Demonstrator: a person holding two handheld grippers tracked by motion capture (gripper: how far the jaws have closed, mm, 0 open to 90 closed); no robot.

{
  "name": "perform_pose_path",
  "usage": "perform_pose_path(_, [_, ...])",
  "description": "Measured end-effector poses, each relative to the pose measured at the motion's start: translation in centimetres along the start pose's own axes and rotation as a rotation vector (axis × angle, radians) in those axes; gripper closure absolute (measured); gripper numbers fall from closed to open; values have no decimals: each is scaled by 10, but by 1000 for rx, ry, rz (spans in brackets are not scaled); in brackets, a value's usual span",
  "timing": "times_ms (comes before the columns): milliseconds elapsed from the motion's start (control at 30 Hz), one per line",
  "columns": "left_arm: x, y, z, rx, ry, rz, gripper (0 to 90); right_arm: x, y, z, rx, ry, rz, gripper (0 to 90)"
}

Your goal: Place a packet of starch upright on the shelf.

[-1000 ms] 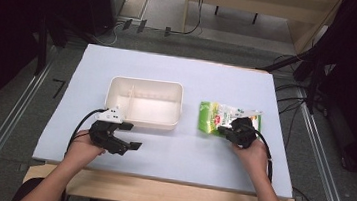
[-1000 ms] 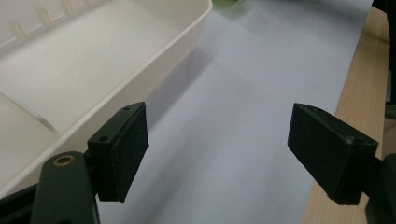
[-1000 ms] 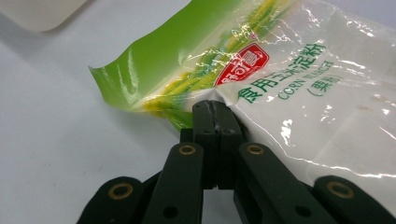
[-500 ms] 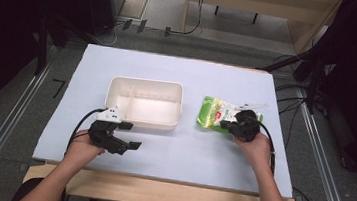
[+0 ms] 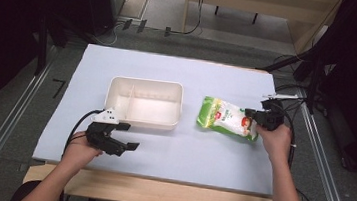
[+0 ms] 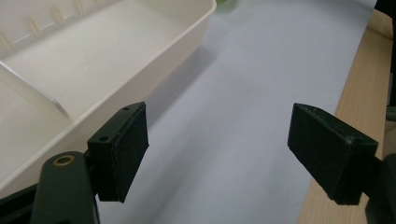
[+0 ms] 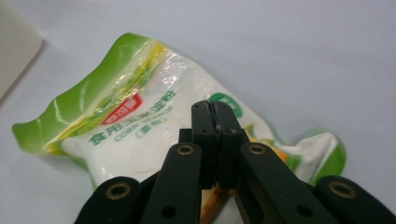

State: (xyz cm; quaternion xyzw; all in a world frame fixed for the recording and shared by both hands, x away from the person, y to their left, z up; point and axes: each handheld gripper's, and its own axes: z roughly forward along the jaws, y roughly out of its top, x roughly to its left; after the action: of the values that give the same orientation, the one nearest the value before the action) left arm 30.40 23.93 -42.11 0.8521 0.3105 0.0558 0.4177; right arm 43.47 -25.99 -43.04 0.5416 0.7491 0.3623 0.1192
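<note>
Pinching the near right end of the green and white pouch (image 5: 226, 118), the right gripper (image 5: 251, 119) has its jaws pressed fully together, and in the right gripper view (image 7: 215, 122) they appear to clamp a thin fold of the bag's film, though the exact contact is hidden under the tips. The pouch lies toward the right edge of the table (image 5: 201, 153), tilted, its far end pointing at the white tray (image 5: 144, 103); whether it rests fully on the surface or is partly lifted, I cannot tell. The left gripper (image 5: 130, 136) sits near the front left corner of the table, just beside the tray's near wall, its jaws wide apart with nothing between them, as the left gripper view (image 6: 217, 154) shows.

Judging by this layout, the work looks like moving the pouch into the tray. The grasp seems made, so the early part is done. What remains is carrying the pouch across the gap and setting it in a compartment, then letting go. The tray holds nothing yet.

Count: one pouch, one tray with a divider making two compartments, two grippers, one table.
</note>
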Motion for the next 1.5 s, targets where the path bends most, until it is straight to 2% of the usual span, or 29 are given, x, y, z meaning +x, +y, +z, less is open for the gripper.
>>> perform_pose_path(267, [-2,-8,-8,4,31,-21,210,-24,13,14,11,-32,41,900])
perform_pose_path(400, [-2,-12,-11,-1,36,-30,211,-34,13,22,31,-38,69,900])
perform_pose_path(467, [-2,-13,-12,-2,42,-31,210,-38,11,27,60,-42,64,900])
perform_pose_path(567, [-3,-14,-13,0,41,-33,210,-41,7,33,106,-65,28,900])
perform_pose_path(667, [-4,-13,-12,1,40,-31,210,-43,3,35,118,-36,30,900])
perform_pose_path(1033, [-3,-13,-13,-7,43,-34,210,-40,-4,28,112,-15,53,900])
perform_pose_path(1233, [-3,-11,-12,-10,40,-29,210,-26,-12,19,125,-36,19,900])
perform_pose_path(1333, [-1,-10,-12,-21,38,-32,210,-21,-16,14,126,-35,10,900])
perform_pose_path(1500, [-1,-7,-10,-11,39,-23,210,-12,-24,7,137,-20,-8,900])
